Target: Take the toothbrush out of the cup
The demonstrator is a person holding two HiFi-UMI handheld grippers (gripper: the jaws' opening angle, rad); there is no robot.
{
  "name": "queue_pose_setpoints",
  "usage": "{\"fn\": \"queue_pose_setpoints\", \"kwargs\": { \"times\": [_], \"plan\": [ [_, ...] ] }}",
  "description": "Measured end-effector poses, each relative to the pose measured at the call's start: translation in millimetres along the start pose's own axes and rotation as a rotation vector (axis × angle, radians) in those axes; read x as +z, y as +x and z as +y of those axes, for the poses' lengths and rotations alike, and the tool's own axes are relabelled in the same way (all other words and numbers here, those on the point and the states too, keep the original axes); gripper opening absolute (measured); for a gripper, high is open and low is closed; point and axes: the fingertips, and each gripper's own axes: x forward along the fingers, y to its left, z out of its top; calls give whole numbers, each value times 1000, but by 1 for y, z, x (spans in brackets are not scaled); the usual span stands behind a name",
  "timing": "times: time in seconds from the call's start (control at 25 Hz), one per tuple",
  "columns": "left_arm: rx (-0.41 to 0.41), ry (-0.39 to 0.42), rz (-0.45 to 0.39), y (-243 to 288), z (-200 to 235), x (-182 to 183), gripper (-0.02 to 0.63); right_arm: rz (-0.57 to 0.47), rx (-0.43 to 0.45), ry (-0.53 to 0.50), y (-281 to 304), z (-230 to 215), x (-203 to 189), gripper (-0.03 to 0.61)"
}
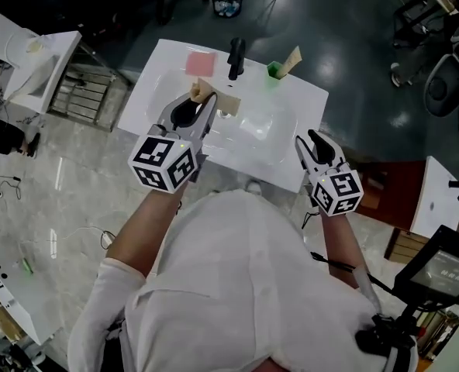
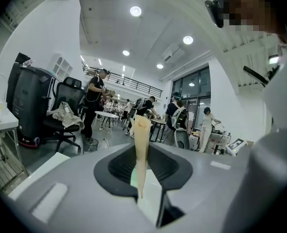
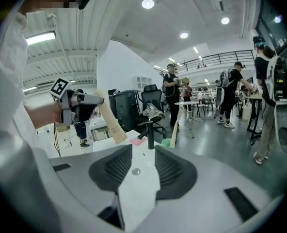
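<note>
Left gripper (image 1: 201,99) clamps a flat, tan, tapering toothbrush (image 1: 223,101). The green cup (image 1: 274,70) sits at its two o'clock. Right gripper (image 1: 313,142) gapes empty.

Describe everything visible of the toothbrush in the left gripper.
The toothbrush is a flat, pale beige strip, wood or card by its look, wider towards its free end. The left gripper clamps it between its pads near one end. It is held in the air over the white sink, touching nothing else. No bristles can be made out.
</note>
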Motion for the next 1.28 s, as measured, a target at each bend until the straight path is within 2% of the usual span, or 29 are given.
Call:
{"fn": "queue_pose_setpoints", "kwargs": {
  "times": [0.2, 0.56, 1.0, 1.28],
  "plan": [
    [-11, -3, 19, -23, -7, -18, 77, -7, -7, 24, 14, -8, 6, 144],
    [14, -11, 32, -51, -6, -41, 77, -12, -1, 26, 73, -49, 25, 144],
    [152, -46, 37, -81, 8, -45, 77, -11, -36, 53, 148, -105, 32, 144],
    [229, -68, 68, -76, 7, -59, 77, 2, -32, 74, 190, -137, 23, 144]
  ]
}}
